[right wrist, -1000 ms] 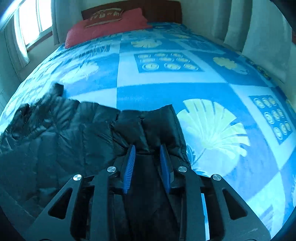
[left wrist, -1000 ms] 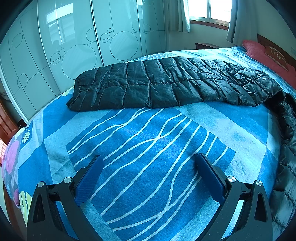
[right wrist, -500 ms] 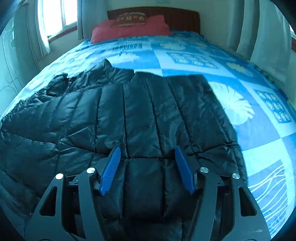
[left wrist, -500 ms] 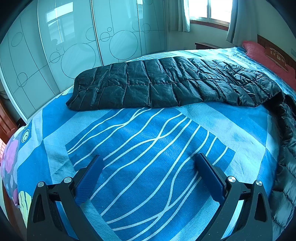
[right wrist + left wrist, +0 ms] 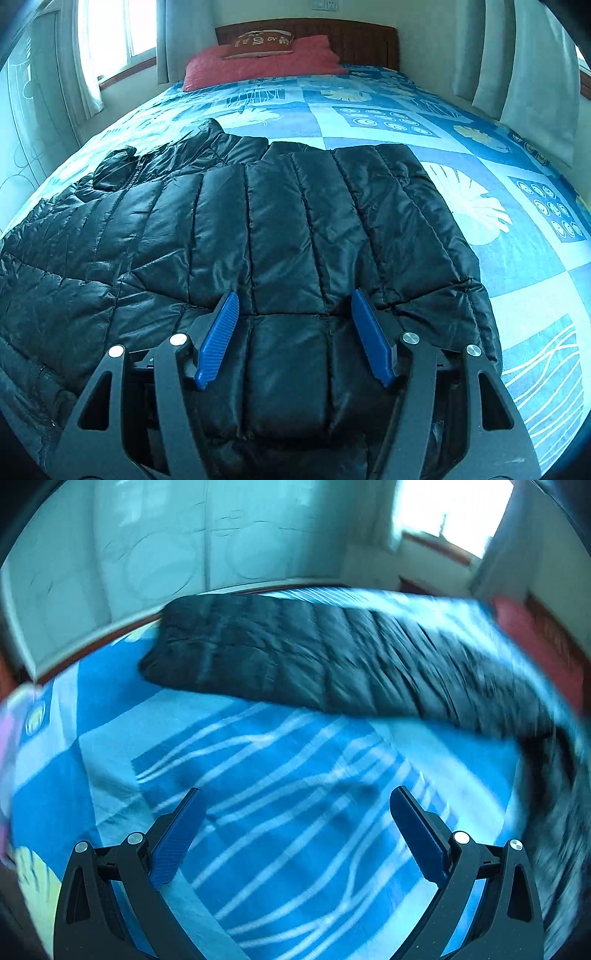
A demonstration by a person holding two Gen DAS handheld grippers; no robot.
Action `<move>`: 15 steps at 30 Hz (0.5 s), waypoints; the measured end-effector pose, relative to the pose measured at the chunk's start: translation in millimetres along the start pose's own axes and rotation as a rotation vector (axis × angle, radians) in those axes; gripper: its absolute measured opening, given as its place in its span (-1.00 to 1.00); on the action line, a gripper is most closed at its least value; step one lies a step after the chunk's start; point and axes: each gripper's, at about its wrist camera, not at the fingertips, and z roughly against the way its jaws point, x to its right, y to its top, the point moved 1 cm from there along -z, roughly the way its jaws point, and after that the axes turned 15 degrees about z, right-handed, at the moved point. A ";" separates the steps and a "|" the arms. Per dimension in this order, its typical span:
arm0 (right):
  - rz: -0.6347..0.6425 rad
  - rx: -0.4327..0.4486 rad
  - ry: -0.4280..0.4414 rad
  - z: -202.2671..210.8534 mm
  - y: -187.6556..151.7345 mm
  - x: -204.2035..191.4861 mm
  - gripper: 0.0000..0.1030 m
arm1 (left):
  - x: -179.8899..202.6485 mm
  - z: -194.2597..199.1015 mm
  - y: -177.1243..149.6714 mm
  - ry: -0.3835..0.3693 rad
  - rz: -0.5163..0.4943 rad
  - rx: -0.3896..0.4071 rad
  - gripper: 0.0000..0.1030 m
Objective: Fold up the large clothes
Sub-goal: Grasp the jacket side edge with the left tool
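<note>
A bed (image 5: 369, 110) with a blue patterned cover fills both views. On it a black padded jacket (image 5: 277, 221) lies spread flat. A red pillow (image 5: 258, 64) rests at the headboard. The right gripper (image 5: 295, 306) has just been opening and stands wide above the jacket, pressing nothing. The left gripper (image 5: 295, 805) is wide too, over bare cover.

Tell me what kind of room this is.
A bedroom, most likely: a bed with a blue patterned cover, a red pillow against a wooden headboard, and curtains by the window.
</note>
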 end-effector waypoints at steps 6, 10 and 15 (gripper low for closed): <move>0.000 0.002 0.000 0.5 -0.2 -0.1 0.23 | -11.9 -22.5 40.9 -0.043 0.116 0.025 0.92; 0.001 0.003 -0.001 0.7 -0.2 0.2 0.23 | -25.1 -40.1 77.2 -0.098 0.233 0.060 0.91; 0.002 0.003 -0.002 1.0 -0.1 0.7 0.23 | -39.8 -40.8 94.9 -0.116 0.354 0.114 0.39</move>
